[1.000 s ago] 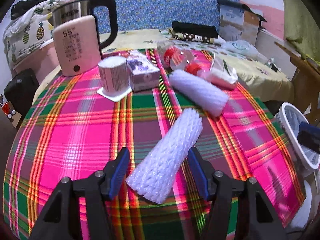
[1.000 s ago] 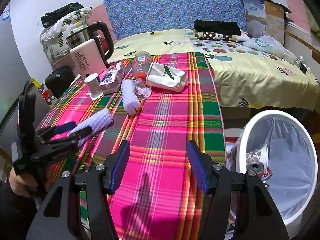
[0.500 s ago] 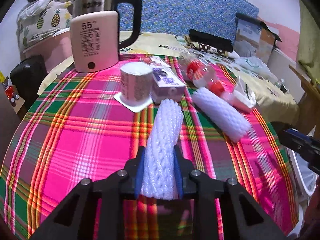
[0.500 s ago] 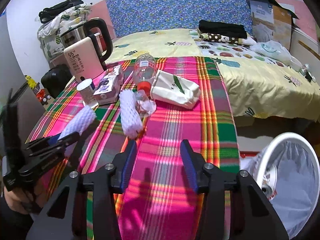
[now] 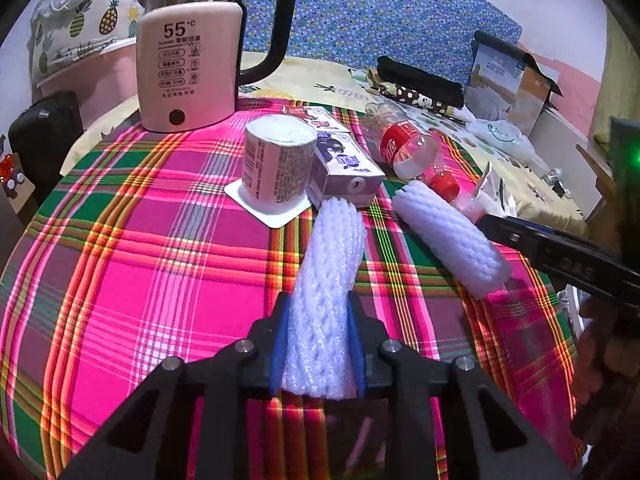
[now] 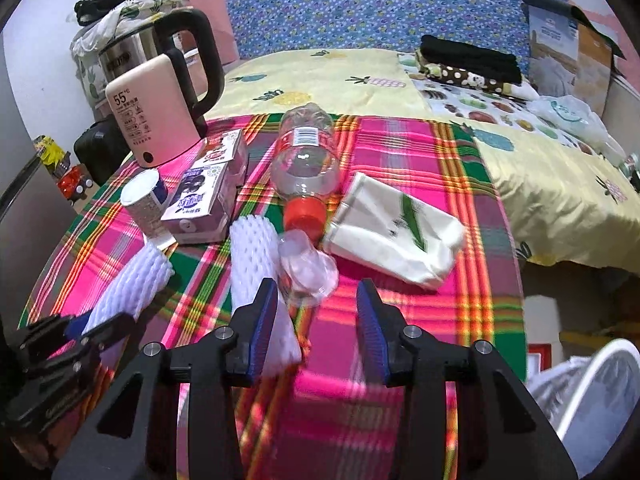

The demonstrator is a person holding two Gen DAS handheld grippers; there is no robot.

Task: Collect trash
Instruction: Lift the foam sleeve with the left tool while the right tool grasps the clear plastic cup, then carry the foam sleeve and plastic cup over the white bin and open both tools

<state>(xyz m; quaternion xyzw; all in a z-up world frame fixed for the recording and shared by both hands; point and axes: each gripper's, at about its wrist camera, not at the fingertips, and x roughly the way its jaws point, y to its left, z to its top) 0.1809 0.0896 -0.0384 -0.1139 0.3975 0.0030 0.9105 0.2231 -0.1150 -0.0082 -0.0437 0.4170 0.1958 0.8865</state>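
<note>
We see the left tool clamped on a white foam sleeve (pointing forward) low over the counter. The right tool hovers, fingers apart, beside a second foam sleeve.

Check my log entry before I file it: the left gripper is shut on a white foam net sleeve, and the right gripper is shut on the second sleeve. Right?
Half right. The left gripper is shut on a foam net sleeve, as the left wrist view shows. The right gripper is open: the right wrist view shows the second sleeve beside its left finger, not clamped.
</note>
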